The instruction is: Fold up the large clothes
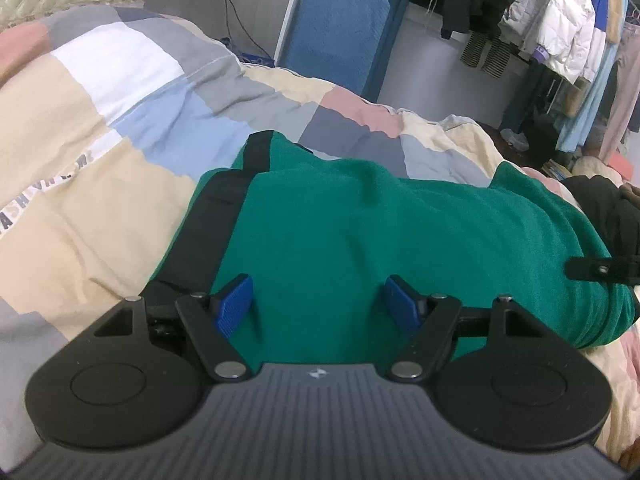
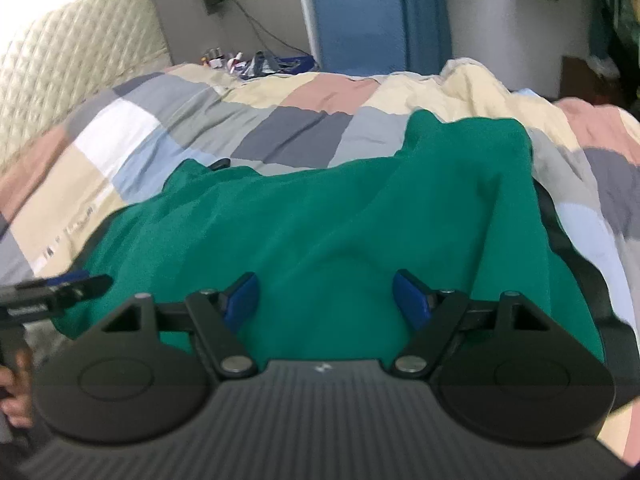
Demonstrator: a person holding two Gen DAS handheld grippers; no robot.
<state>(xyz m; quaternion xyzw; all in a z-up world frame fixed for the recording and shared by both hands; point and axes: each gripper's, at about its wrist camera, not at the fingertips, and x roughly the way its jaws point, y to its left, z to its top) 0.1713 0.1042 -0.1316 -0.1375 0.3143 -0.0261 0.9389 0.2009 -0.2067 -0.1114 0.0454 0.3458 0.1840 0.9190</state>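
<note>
A large green garment (image 1: 360, 220) with black trim (image 1: 216, 216) lies spread and rumpled on a patchwork quilt (image 1: 100, 140). My left gripper (image 1: 318, 294) hovers over its near part, open, blue pads (image 1: 236, 304) wide apart with only cloth below them. In the right wrist view the same green garment (image 2: 320, 208) fills the middle, one fold raised toward the far right. My right gripper (image 2: 324, 288) is open above it, nothing between the pads. The left gripper's tip (image 2: 60, 284) shows at the left edge, and the right gripper's finger (image 1: 600, 270) at the left wrist view's right edge.
The quilt (image 2: 280, 120) covers the whole bed. A dark garment (image 1: 600, 200) lies at the right. Beyond the bed stand a blue padded board (image 1: 340, 32) and a rack of hanging clothes (image 1: 568, 32). A quilted headboard (image 2: 60, 40) is at the left. A hand (image 2: 16, 400) holds the left tool.
</note>
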